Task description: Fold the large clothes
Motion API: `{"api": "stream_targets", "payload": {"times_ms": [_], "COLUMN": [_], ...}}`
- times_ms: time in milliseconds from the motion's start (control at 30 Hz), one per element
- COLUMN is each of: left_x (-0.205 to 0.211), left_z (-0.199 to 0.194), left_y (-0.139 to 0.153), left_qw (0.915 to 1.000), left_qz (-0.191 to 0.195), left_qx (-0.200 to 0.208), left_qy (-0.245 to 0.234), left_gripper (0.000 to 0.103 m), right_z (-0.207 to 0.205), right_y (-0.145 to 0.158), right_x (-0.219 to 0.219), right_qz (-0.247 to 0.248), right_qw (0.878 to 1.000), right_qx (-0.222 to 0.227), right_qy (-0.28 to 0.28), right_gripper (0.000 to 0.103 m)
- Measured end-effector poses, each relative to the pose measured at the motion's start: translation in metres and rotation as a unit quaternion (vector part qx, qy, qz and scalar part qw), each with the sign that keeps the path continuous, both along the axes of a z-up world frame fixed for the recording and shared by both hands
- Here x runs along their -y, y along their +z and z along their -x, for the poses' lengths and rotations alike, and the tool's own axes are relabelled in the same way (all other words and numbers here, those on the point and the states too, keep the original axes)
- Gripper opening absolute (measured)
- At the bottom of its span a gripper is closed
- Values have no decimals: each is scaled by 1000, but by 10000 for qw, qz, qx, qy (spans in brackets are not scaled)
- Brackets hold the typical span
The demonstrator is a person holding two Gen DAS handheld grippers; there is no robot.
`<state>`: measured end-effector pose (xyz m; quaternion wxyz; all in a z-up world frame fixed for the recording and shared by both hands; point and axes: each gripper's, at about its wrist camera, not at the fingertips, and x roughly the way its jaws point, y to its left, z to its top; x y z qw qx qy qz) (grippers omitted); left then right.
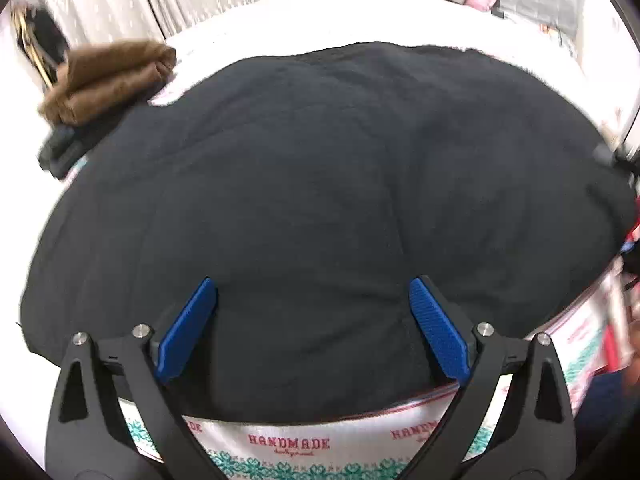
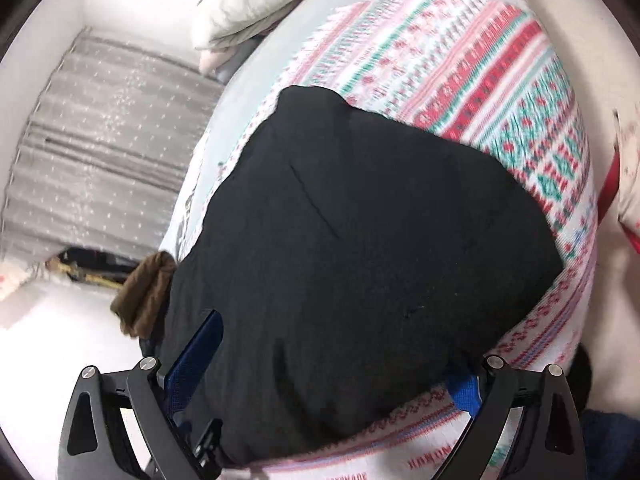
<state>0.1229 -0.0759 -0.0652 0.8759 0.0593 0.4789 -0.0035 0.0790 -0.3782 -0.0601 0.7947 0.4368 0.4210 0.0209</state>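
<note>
On the patterned cloth, both tools gape over the black garment.

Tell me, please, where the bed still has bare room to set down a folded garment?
The patterned bedspread is bare beyond the black garment, toward the pale pillow. A narrow strip shows along its near edge. Beside the brown garment it is crowded.

Ahead of your left tongs, the garment lies spread on the patterned cloth, whose edge shows just behind the tips. A fur piece sits far left, touching the garment's edge. Your right tongs straddle the garment's near edge; pillows lie beyond it.
</note>
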Motion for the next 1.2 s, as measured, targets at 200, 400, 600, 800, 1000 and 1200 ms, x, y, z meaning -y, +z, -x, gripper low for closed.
{"api": "stream_targets", "payload": {"times_ms": [200, 400, 600, 800, 1000, 1200], "left_x": [-35, -133, -245, -314, -358, -381], "left_z": [7, 1, 18, 34, 50, 51], "left_y": [34, 64, 74, 64, 68, 56], "left_qw": [9993, 9900, 9628, 9334, 9031, 8818], "left_qz": [155, 896, 1658, 2589, 3153, 3735], "left_qx": [320, 503, 715, 546, 793, 653], "left_qy": [150, 969, 2011, 2425, 2806, 2806], "left_gripper": [96, 96, 95, 93, 93, 93], "right_z": [14, 8, 4, -5, 9, 42], "right_y": [54, 84, 117, 152, 176, 127], "right_x": [-31, -68, -120, -200, -341, -495], "right_qz": [1391, 2367, 3195, 3856, 4694, 5454], "right_qw": [9869, 9648, 9332, 8917, 7963, 6626], "right_qx": [813, 1145, 1639, 2297, 3431, 3877], "right_qy": [-120, -44, 161, 590, 1671, 3364], "right_gripper": [38, 28, 24, 23, 23, 23]}}
